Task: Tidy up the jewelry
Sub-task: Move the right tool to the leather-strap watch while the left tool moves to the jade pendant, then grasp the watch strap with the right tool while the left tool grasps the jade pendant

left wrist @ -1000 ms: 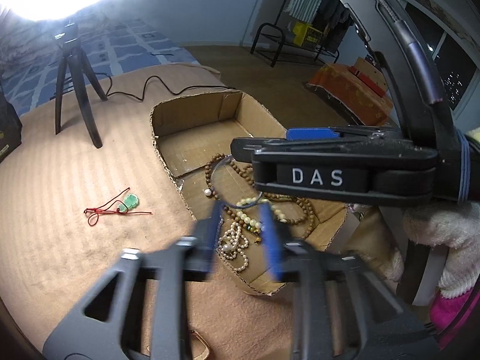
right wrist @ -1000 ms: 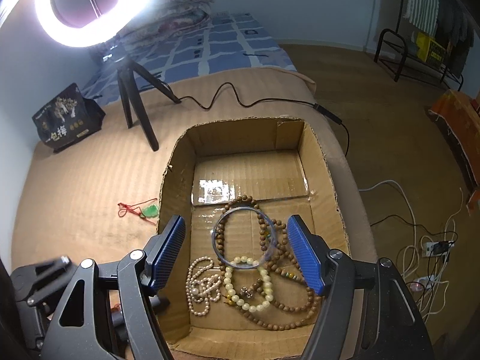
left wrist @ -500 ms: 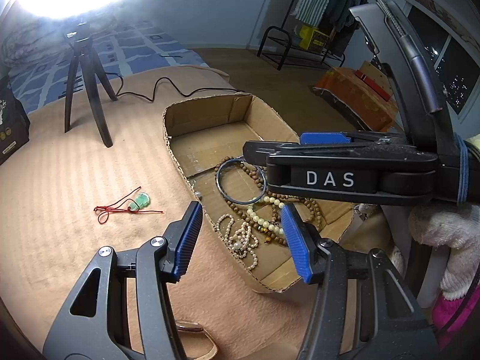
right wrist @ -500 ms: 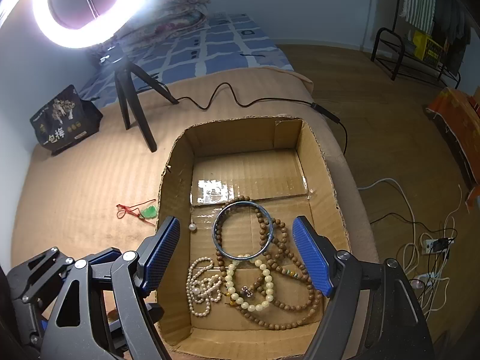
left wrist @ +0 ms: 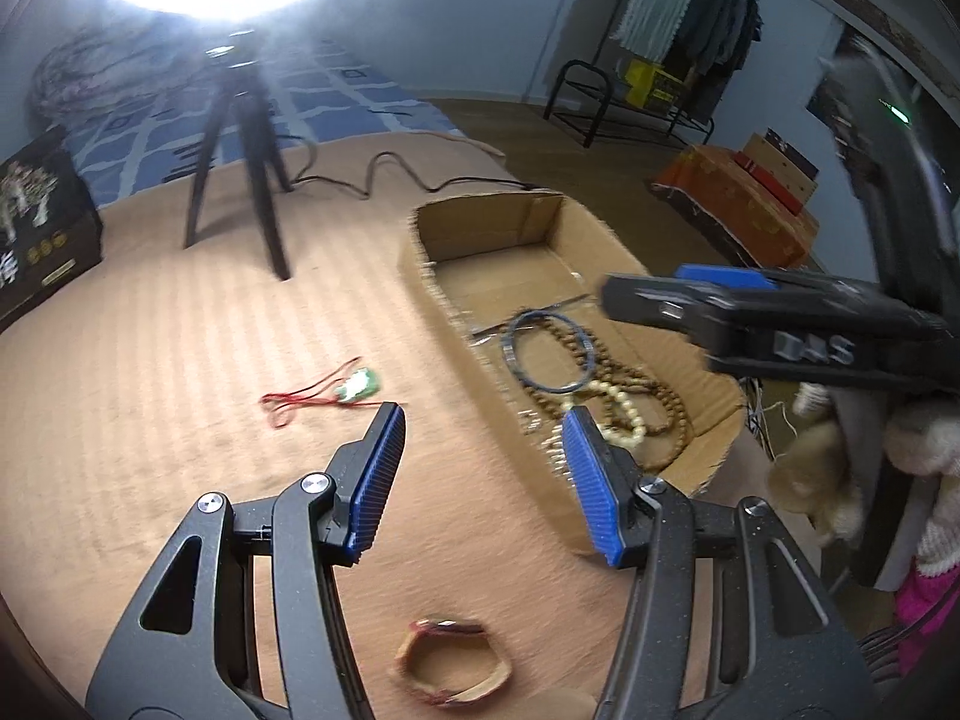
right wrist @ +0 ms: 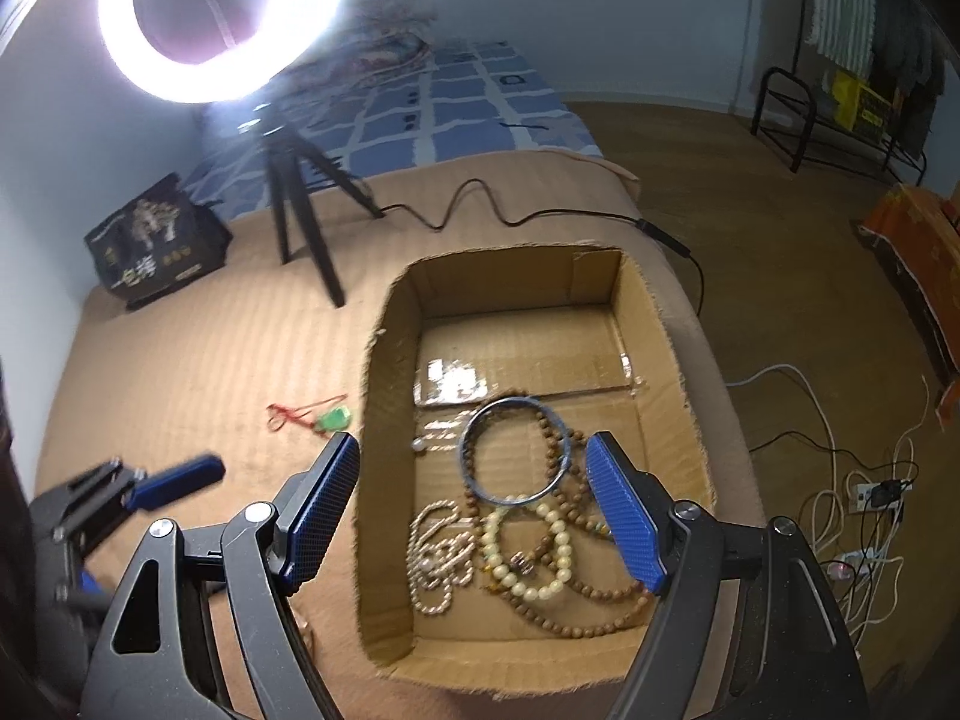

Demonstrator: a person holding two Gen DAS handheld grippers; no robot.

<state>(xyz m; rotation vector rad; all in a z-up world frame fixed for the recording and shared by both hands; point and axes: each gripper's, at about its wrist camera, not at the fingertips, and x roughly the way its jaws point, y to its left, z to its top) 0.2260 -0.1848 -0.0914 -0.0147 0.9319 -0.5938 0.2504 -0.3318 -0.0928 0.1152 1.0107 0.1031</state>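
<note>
While both grippers, left gripper and right gripper, gape empty: green pendant light, cord limp; best pinched at the stone.

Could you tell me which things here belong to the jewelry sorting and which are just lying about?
For the job:
cardboard box
blue bangle
cream bead bracelet
brown bead strand
green pendant

Lying about:
ring light
tripod
black bag
</note>
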